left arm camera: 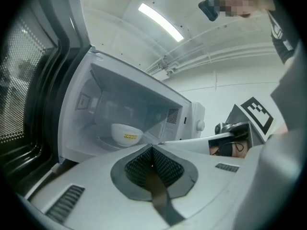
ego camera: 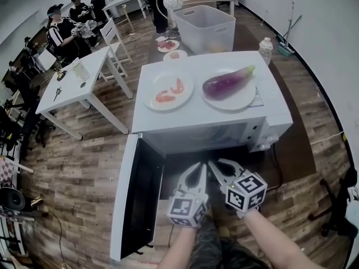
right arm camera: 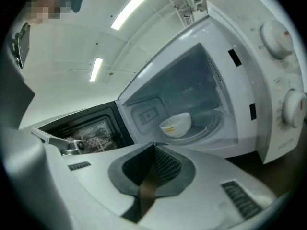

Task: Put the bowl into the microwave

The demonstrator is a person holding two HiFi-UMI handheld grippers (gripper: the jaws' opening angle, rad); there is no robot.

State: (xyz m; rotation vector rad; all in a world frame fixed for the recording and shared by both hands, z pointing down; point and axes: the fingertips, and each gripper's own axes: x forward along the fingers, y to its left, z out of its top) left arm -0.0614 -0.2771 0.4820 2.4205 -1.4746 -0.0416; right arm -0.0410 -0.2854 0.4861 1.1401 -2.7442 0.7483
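Note:
A white bowl [left arm camera: 126,134] with a yellow mark sits upright on the turntable inside the open white microwave [ego camera: 185,66]. The right gripper view shows the bowl [right arm camera: 175,124] there too; in the head view the cavity hides it. Both grippers are held low in front of the cavity, outside it and apart from the bowl. My left gripper [ego camera: 197,167] [left arm camera: 151,147] is shut with nothing between its jaws. Beside it, my right gripper [ego camera: 216,164] [right arm camera: 154,145] is shut and empty as well.
The microwave door [ego camera: 132,200] swings out to the left of my grippers. On the microwave's top are a plate with shrimp [ego camera: 168,91] and a plate with an eggplant [ego camera: 229,83]. A white tub [ego camera: 205,27], white tables, chairs and seated people lie beyond.

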